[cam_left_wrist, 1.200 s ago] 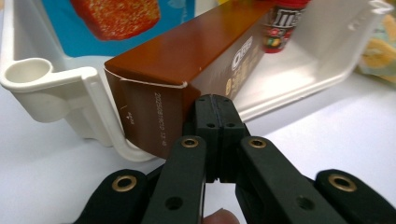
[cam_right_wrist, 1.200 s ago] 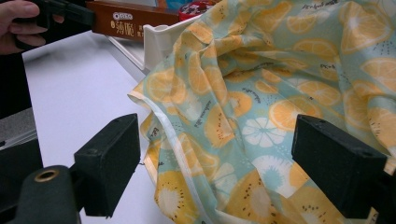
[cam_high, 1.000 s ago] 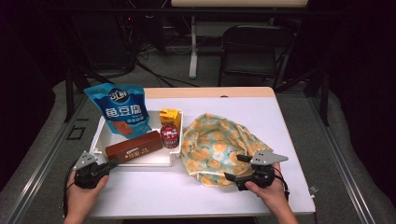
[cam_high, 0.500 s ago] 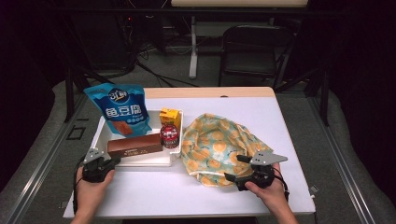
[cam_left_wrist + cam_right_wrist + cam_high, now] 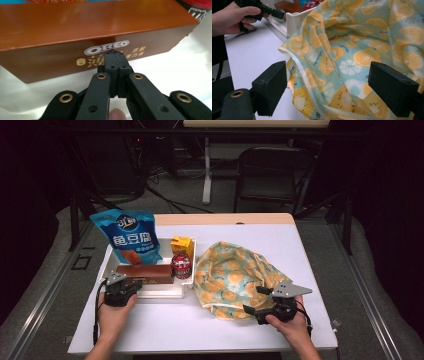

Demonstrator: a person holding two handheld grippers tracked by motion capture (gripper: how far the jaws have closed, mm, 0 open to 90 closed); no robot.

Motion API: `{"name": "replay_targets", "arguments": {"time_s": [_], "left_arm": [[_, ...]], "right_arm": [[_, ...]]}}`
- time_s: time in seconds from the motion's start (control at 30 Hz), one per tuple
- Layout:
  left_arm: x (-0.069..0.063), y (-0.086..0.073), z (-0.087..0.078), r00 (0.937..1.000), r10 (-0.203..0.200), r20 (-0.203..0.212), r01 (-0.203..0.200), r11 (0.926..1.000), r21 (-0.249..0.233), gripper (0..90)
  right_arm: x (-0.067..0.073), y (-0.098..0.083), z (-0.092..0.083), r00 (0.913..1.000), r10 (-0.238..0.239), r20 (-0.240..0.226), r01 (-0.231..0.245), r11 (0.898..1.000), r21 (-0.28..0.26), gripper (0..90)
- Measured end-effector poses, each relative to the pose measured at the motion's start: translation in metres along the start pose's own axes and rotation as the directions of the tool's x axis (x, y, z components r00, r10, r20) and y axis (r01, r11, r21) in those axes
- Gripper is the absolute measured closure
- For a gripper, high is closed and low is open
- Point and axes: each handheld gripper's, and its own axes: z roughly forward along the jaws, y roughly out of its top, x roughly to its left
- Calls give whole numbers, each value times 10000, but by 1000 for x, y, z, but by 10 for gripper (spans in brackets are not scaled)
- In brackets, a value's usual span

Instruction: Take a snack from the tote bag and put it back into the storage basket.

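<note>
A brown Oreo box [image 5: 145, 271] lies lengthwise in a white tray [image 5: 165, 292]. My left gripper [image 5: 131, 285] is shut with nothing between its jaws. In the left gripper view its tips [image 5: 115, 53] sit right at the long side of the Oreo box [image 5: 100, 32]; whether they touch it I cannot tell. A crumpled cloth bag with an orange and kiwi print [image 5: 235, 277] lies at the middle right. My right gripper [image 5: 255, 301] stands open at its near edge. In the right gripper view the bag's hem [image 5: 352, 42] lies between the pads [image 5: 272, 87] without being pressed.
The tray also holds a blue snack bag [image 5: 131, 236] standing at the back, a yellow carton [image 5: 182, 245] and a red can [image 5: 182, 265]. A black chair [image 5: 272, 175] stands beyond the table's far edge.
My left hand has moved right and forward, bringing the shut gripper from the table's left edge up to the Oreo box at the tray's front. The right hand has stayed in place.
</note>
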Motion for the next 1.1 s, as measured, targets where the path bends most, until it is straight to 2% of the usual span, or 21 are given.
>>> {"name": "replay_targets", "arguments": {"time_s": [0.2, 0.27, 0.33, 0.5, 0.53, 0.6, 0.63, 0.73, 0.77, 0.8, 0.87, 0.97, 1.07, 1.1], "left_arm": [[-11, 4, 6, 9992, 309, 258, -309, 9995, -9, 897], [-12, 6, 8, 9987, 313, 391, -311, 9995, -49, 897], [-13, 9, 11, 9981, 316, 535, -301, 9991, -291, 897], [-12, 13, 15, 9983, 117, 578, -88, 9987, -495, 888], [-12, 13, 14, 9977, 90, 672, -44, 9977, -672, 868], [-13, 12, 10, 9960, 314, 833, -234, 9952, -951, 814], [-13, 12, 10, 9960, 314, 833, -234, 9952, -951, 768], [-12, 10, -5, 9898, 686, 1252, -516, 9896, -1345, 647], [-12, 10, -5, 9898, 686, 1252, -516, 9896, -1345, 572], [-12, 9, -8, 9873, 785, 1379, -580, 9874, -1469, 572], [-10, 7, -16, 9804, 927, 1738, -649, 9851, -1595, 502], [-11, 4, -24, 9769, 1102, 1828, -795, 9826, -1677, 447], [-12, 1, -33, 9700, 1233, 2094, -826, 9778, -1928, 408], [-12, 1, -33, 9700, 1233, 2094, -826, 9778, -1928, 388]], "right_arm": [[-1, -1, -1, 10000, -6, 16, 7, 10000, -33, 153], [-1, -1, -2, 10000, -13, 75, 13, 10000, 3, 153], [-1, -1, -2, 10000, -12, 71, 12, 10000, -1, 153], [-1, -1, -4, 9999, -21, 164, 21, 10000, 19, 152], [0, -2, -5, 9998, -35, 183, 35, 10000, -8, 151], [-1, -2, -6, 9998, -19, 215, 19, 10000, 10, 151], [-1, -2, -7, 9997, -32, 243, 32, 10000, 2, 151], [-3, -2, -7, 9996, -33, 286, 35, 10000, -46, 151], [-3, -2, -7, 9996, -33, 286, 35, 10000, -46, 151], [-3, -2, -8, 9994, -33, 339, 33, 10000, -12, 151], [-3, -1, -8, 9993, -10, 374, 12, 10000, -50, 151], [-2, -1, -8, 9992, -61, 399, 63, 10000, -57, 150], [-1, -1, -9, 9989, -52, 474, 55, 10000, -64, 149], [-1, -1, -9, 9989, -52, 474, 55, 10000, -64, 149]]}}
